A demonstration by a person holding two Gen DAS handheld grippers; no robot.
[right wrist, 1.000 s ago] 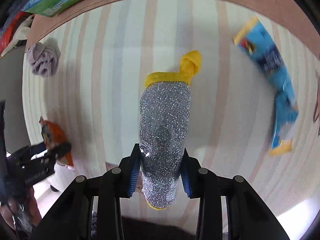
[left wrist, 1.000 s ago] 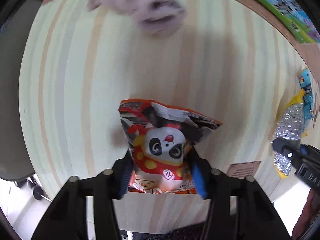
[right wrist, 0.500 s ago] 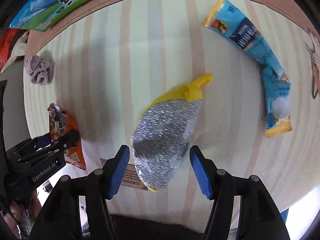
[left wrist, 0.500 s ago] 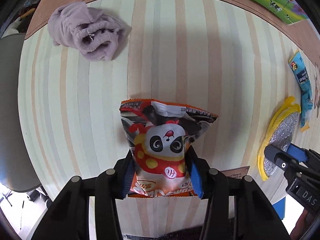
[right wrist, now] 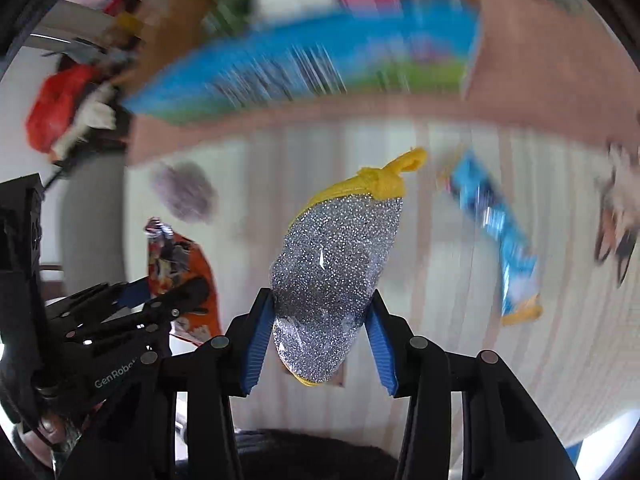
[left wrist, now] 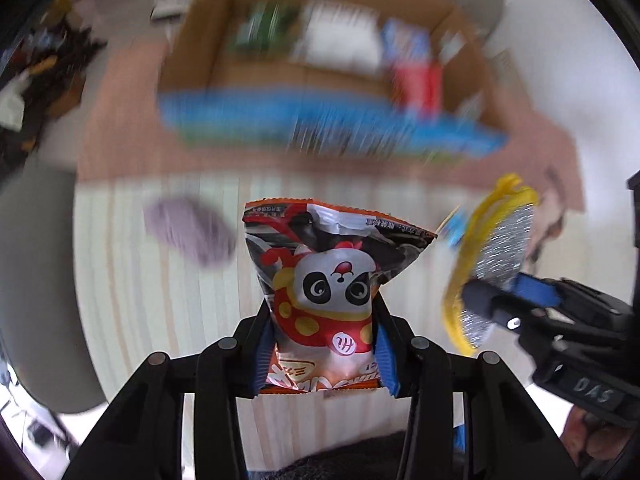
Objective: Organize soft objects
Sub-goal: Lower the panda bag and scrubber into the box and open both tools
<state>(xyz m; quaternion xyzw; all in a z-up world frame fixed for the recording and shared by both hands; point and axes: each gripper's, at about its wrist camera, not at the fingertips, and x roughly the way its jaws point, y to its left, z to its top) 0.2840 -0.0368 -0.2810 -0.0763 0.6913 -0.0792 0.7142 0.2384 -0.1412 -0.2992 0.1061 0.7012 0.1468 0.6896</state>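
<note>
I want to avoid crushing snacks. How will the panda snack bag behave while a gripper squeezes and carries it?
The panda snack bag looks puffy and probably light: it stands up from the left gripper. Its waist pinches in between the blue pads, so it likely yields easily. The glossy film may be slippery.

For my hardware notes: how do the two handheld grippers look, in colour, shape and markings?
Both the left gripper and the right gripper are black, angular linkages with round pivot bolts and ribbed blue finger pads. White lettering marks their bodies: "GenRobot" on the left, "DAS" on the right.
</note>
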